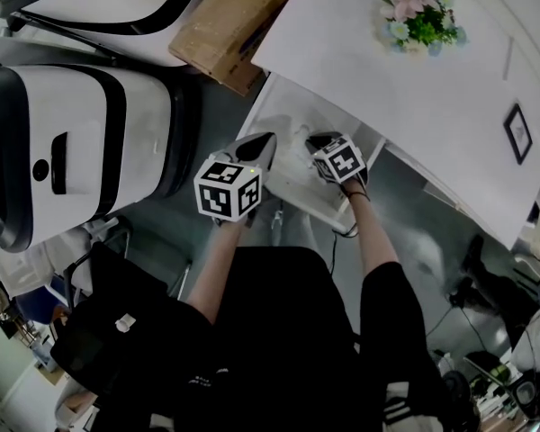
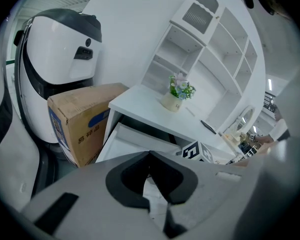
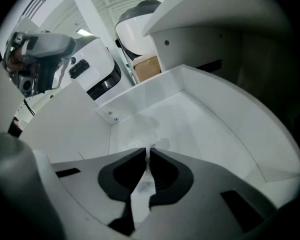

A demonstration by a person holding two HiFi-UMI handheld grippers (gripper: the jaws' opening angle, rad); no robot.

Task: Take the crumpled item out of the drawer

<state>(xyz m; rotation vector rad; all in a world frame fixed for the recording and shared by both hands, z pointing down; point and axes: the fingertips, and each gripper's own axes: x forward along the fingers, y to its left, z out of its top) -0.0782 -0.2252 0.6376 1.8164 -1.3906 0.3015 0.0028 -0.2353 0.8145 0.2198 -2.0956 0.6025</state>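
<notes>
Right tongs (image 3: 149, 155) clenched on the crumpled item (image 3: 146, 133). Tips are almost together, with white crinkled material pinched between the pads and bunching out just past them. The item is inside the drawer (image 3: 210, 104), low by its floor, toward the left wall in the right gripper view.

Left tongs (image 2: 150, 155) shut, tips meeting, nothing gripped.

Pose:
- Right tongs pitch steeply down into the drawer, with the right marker cube (image 1: 340, 160) on top.
- Left tongs tilt down less and look out across the worktop (image 2: 140, 96). The left marker cube (image 1: 227, 190) sits nearer than the right one.
- In the head view the two sets of tips are close together but apart. The left ones are over the drawer's left side, the right ones just to their right inside it.
- Left forearm (image 1: 214, 273) and right forearm (image 1: 375, 241) are bare and roughly parallel, running from the near body out to the grippers.

Surroundings:
- The drawer is pulled out from under the white worktop.
- A flower pot (image 1: 418, 16) stands on the far part of the worktop, with a small framed picture (image 1: 517, 133) off to the right.
- A cardboard box (image 1: 225, 25) is just beside the worktop's left end.
- A white machine (image 1: 72, 151) with dark bands is further left.
- A white shelf unit (image 2: 210, 59) stands behind the worktop in the left gripper view.
</notes>
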